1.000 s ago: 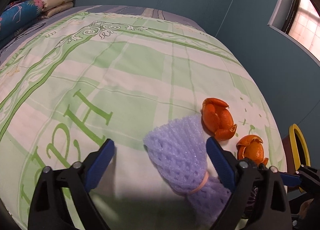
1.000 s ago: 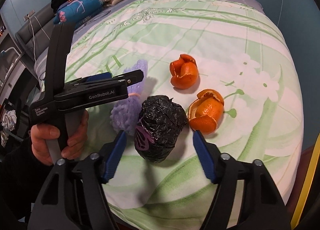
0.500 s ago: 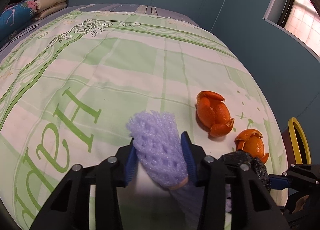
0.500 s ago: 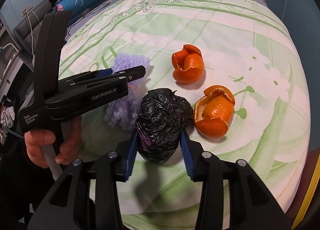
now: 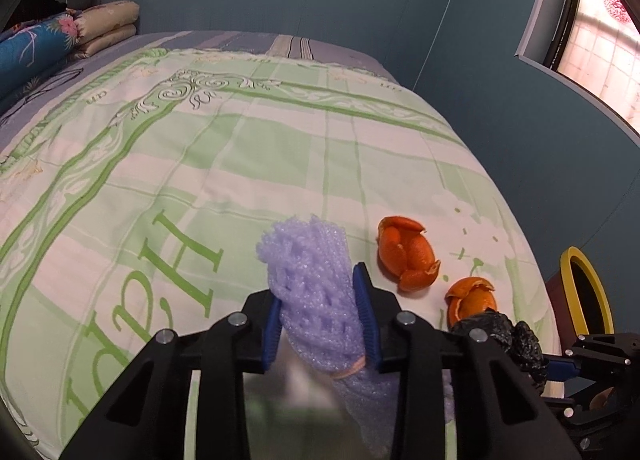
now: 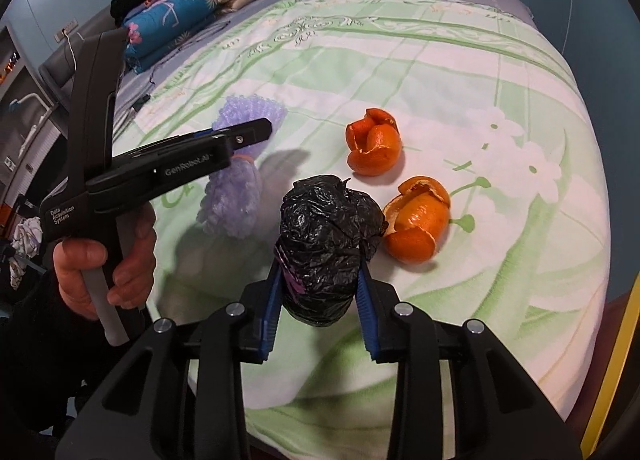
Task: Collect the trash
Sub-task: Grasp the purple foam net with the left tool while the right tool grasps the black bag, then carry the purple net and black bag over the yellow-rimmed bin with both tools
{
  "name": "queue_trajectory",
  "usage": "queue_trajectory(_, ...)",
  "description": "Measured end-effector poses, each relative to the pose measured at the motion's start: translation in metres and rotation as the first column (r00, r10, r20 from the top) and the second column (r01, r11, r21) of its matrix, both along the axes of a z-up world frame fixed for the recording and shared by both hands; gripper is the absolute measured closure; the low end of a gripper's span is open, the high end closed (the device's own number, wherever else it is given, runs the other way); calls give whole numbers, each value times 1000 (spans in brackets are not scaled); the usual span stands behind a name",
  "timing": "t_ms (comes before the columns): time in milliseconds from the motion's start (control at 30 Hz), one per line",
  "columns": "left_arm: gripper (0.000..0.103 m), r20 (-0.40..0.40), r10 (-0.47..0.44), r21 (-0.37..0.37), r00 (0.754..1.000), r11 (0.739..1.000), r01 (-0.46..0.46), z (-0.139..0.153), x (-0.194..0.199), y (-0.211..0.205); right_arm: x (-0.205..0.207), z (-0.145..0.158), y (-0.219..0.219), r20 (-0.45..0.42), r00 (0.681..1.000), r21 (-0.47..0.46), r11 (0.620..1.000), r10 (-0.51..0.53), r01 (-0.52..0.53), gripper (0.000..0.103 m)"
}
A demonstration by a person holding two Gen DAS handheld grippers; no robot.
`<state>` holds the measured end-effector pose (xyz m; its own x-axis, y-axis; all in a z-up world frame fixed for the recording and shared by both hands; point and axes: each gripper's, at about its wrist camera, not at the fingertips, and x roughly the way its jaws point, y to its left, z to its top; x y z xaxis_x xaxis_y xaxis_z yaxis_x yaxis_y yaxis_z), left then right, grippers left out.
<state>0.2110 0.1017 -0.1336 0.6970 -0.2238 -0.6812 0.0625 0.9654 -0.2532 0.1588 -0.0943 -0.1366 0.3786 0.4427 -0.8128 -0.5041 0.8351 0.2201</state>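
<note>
**Both jaws clamped, both pieces coming up off the bed**

Since a second ago both sets of jaws have gone from wide open to closed on their loads, and the loads now sit raised off the quilt. My left gripper (image 5: 320, 318) is clenched on the purple foam net (image 5: 310, 280) at lower centre of its view, the blue pads pressing its sides just above the rubber band. My right gripper (image 6: 318, 314) grasps the black plastic bag wad (image 6: 328, 244) low in its frame — jaws narrowed to the wad's width, its shadow on the bed (image 6: 460, 71) suggesting it has lifted.

I judge the pick-up step done for these two. The next move calls for carrying them to a bin; the yellow-rimmed bin (image 5: 586, 292) at the right edge of the left view looks the likely one. Two orange peels remain: the far peel (image 6: 374, 147) at centre, the near peel (image 6: 420, 219) just right of the wad, close beside it.
</note>
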Motion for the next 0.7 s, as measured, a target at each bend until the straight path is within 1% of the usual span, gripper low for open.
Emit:
queue_trajectory(167,72,57,4,13,998,1000,-5,26,-21,0,-16,16,-20,33,999,23,1000,-1,0,71)
queue_trajectory(300,72,108,-4,32,994,999,1,49,-38,-9,-28,27,-38,49,999,40,999,-20,18,71)
queue_trajectory(500,72,188,-88,67,978,995,77,84,-65,-38,-53,53,-67,103,994,48,998,-45,40,71)
queue_trajectory(600,72,226,-136,72,965,990,122,102,-78,-57,-63,67,-81,137,989,47,997,-61,55,71)
queue_trajectory(700,72,256,-171,85,951,984,154,113,-89,-73,-70,80,-97,168,982,49,996,-84,77,71)
